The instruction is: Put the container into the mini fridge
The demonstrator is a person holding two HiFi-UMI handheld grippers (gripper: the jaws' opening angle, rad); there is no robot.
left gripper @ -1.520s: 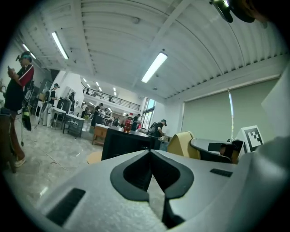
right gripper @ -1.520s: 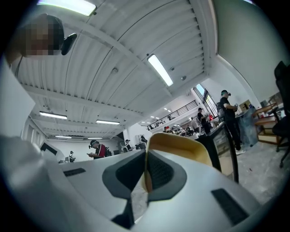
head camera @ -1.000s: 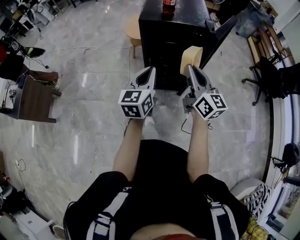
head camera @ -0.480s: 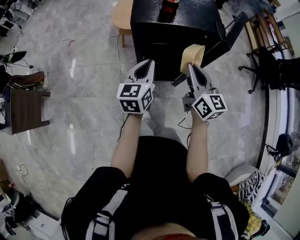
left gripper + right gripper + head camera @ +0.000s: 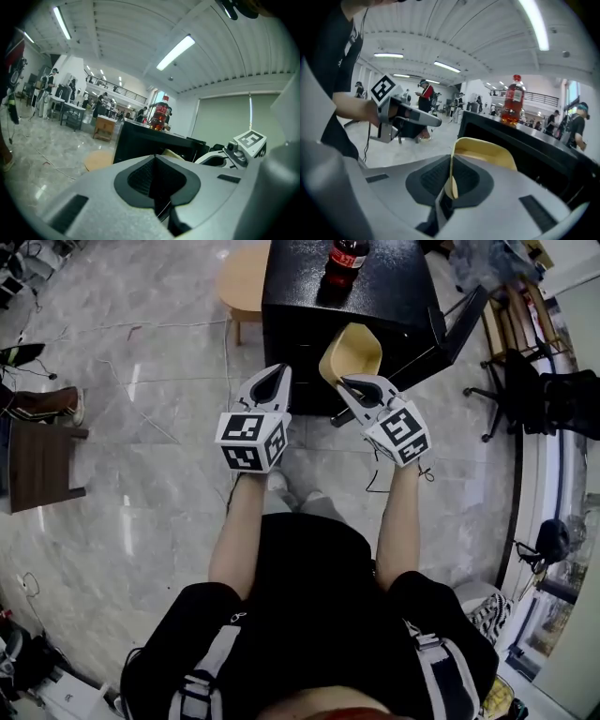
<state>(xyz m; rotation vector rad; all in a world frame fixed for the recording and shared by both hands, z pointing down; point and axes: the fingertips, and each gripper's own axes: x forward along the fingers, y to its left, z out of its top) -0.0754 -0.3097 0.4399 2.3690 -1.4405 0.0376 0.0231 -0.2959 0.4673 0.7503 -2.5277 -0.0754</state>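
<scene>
In the head view the black mini fridge (image 5: pixel 375 298) stands ahead with its door (image 5: pixel 459 322) swung open to the right. My right gripper (image 5: pixel 360 386) is shut on the rim of a yellow container (image 5: pixel 350 352), held tilted in front of the fridge's open face. The right gripper view shows the container (image 5: pixel 483 153) with its wall pinched between the closed jaws of the gripper (image 5: pixel 451 180). To its left my left gripper (image 5: pixel 268 381) is shut and empty; its own view (image 5: pixel 154 173) shows nothing between the jaws.
A cola bottle (image 5: pixel 345 261) stands on top of the fridge. A round wooden stool (image 5: pixel 242 282) sits left of the fridge. A dark side table (image 5: pixel 37 465) is far left and an office chair (image 5: pixel 534 390) is at the right. A cable lies on the floor.
The right gripper has swung the container left and tilted it, so its hollow now faces up. The left gripper has drifted slightly left. The fridge sits more centred in view.
</scene>
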